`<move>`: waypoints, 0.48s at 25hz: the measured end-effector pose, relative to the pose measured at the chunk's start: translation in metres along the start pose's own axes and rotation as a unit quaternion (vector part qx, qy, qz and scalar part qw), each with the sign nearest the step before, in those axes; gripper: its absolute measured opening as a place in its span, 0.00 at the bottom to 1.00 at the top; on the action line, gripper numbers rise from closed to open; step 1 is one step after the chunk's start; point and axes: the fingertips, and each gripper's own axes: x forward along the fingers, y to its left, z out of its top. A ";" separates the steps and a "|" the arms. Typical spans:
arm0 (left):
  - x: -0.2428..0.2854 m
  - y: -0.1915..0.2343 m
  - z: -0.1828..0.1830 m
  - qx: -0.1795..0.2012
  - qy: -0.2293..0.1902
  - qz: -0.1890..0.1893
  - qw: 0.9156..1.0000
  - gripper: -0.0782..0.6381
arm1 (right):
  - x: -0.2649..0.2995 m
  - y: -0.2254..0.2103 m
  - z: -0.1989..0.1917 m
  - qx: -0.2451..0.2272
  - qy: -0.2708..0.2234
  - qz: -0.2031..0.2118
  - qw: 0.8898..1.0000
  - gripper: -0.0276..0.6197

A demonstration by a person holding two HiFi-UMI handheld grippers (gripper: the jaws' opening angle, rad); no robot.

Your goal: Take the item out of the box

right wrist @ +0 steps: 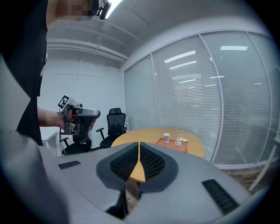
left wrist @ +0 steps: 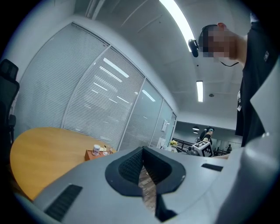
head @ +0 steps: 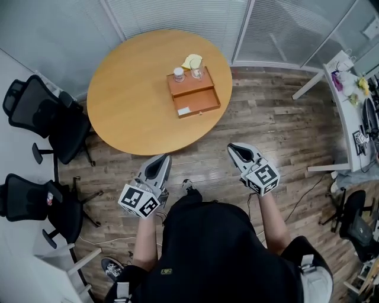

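A round table [head: 136, 100] lies ahead, its near and left surface bare, leaving an open path to the wooden box [head: 198, 103] near its far right edge. A white jar [head: 178, 74] and a glass [head: 196, 73] stand on the box's top. Black office chairs [head: 62, 130] crowd the table's left side.

A: What sort of place is it?
B: An office meeting room. It has a round tabletop [head: 130, 100], black swivel chairs [head: 44, 115] beside it, and glass walls [head: 177, 15] with blinds.
A: Anything more?
B: Overhead strip lights [left wrist: 177, 19], and a white desk [head: 343, 118] nearby.
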 end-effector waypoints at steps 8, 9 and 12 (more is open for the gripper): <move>0.007 0.046 0.013 0.000 0.014 -0.031 0.999 0.12 | 0.054 -0.001 0.004 0.013 0.003 -0.021 1.000 0.05; 0.007 0.052 0.015 0.002 0.015 -0.034 0.999 0.12 | 0.060 0.001 0.005 0.014 0.001 -0.022 1.000 0.05; 0.005 0.071 0.027 0.011 0.012 -0.034 0.999 0.12 | 0.082 0.008 0.010 0.014 -0.003 -0.015 1.000 0.05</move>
